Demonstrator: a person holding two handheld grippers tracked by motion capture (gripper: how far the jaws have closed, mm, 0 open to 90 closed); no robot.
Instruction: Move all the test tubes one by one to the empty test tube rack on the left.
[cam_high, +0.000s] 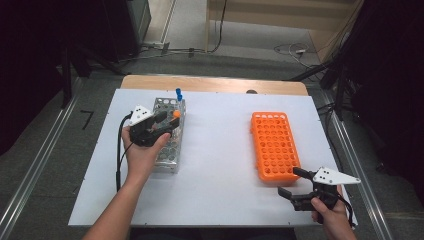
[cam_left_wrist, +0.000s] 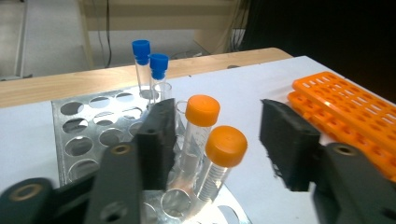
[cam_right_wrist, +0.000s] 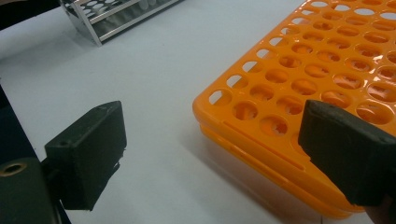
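Orange-capped tubes sit between our left gripper jaws, which stand part open with both pads clear, in the metal rack at upper left of the high view. We'd back straight off, no sideways nudge. Right gripper idles wide open and empty by the orange rack, lower right.

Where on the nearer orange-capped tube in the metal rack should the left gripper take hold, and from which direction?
Grip the nearer orange-capped tube on its clear wall just under the cap, coming from above. It leans in the metal rack, and a second orange-capped tube stands close behind it, so only the upper part is free. The left gripper already has its jaws open on either side.
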